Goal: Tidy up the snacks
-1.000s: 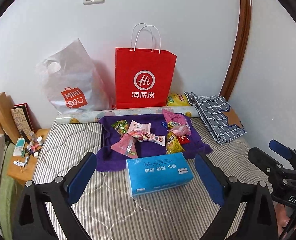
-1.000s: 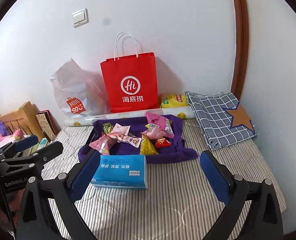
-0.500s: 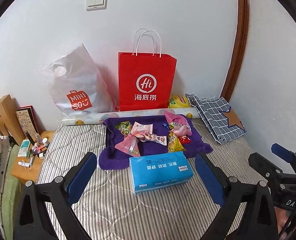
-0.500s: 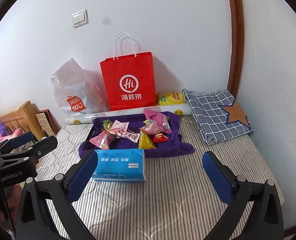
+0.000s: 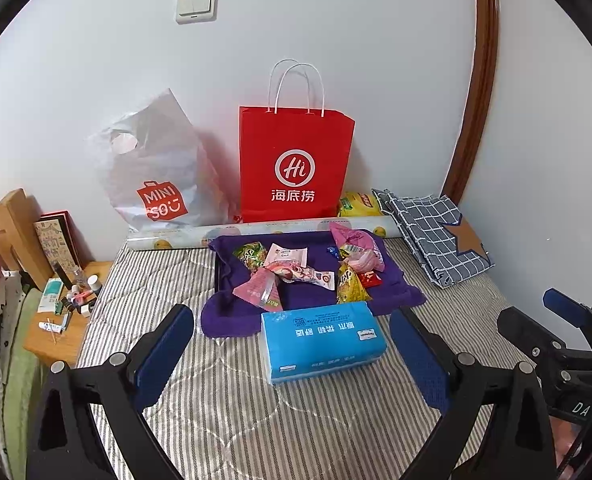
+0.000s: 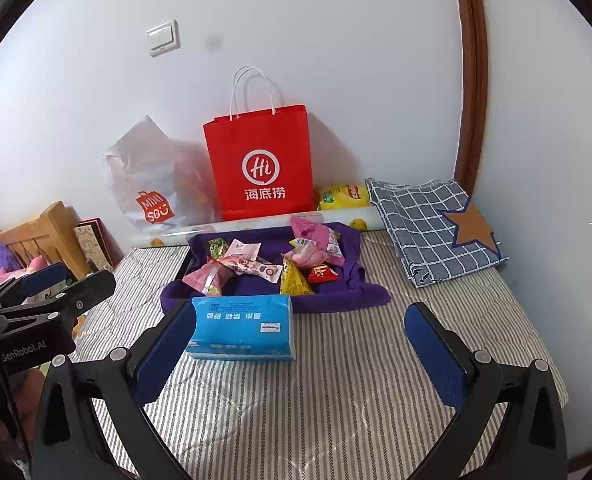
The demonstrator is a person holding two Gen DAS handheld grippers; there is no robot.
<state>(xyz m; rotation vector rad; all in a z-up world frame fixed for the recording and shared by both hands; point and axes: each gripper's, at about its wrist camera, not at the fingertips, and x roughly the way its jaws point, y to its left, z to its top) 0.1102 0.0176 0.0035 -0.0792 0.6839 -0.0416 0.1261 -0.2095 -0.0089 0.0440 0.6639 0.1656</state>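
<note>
On striped quilted mattress (image 5: pixel 235 420), crinkly snack packets (image 5: pixel 296 272), boxy tissue pack (image 5: pixel 322 338).

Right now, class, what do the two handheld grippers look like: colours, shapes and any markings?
Both the left gripper and the right gripper have black angular frames with silver round bolts and two fingers lined with flat blue pads. Seen from the other camera, the left body reads "GenRobot.AI" in pale letters; the right body shows "DA", the rest cut off.
</note>
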